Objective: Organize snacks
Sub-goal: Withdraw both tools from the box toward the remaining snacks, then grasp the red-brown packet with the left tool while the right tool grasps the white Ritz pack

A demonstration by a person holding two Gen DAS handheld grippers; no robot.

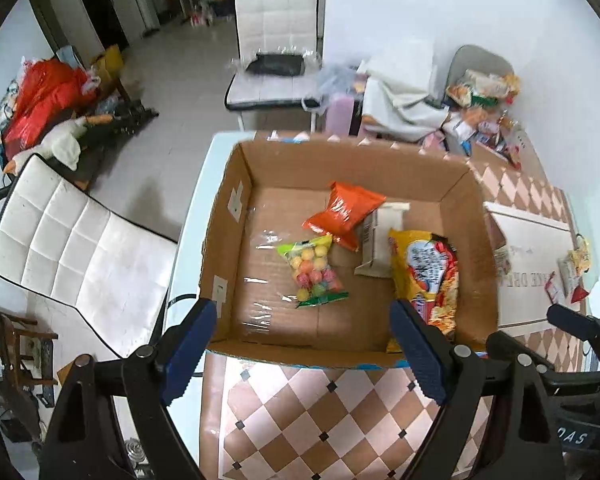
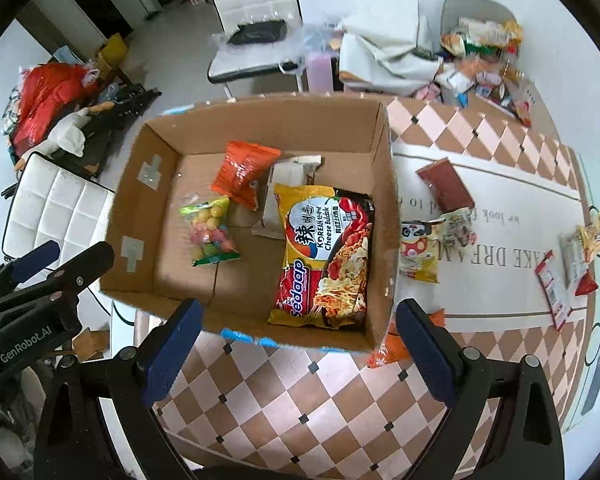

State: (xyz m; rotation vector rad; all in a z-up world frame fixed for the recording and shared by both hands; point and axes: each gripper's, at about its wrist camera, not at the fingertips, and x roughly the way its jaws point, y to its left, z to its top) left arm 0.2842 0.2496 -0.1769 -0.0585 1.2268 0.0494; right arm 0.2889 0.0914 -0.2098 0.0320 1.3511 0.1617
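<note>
Snacks lie inside the open cardboard box (image 2: 384, 216), which stands at the left edge of the table (image 2: 300, 392): a yellow noodle packet (image 2: 326, 256) along the box's right wall, an orange bag (image 2: 242, 172) and a white pack (image 2: 284, 196) toward the far wall, a bag of coloured balls (image 2: 210, 230) in the middle. More packets, among them a panda one (image 2: 418, 250), lie on the table right of the box. The left gripper (image 1: 306, 344) and the right gripper (image 2: 300, 344) hover over the near wall, jaws apart, nothing between them.
</note>
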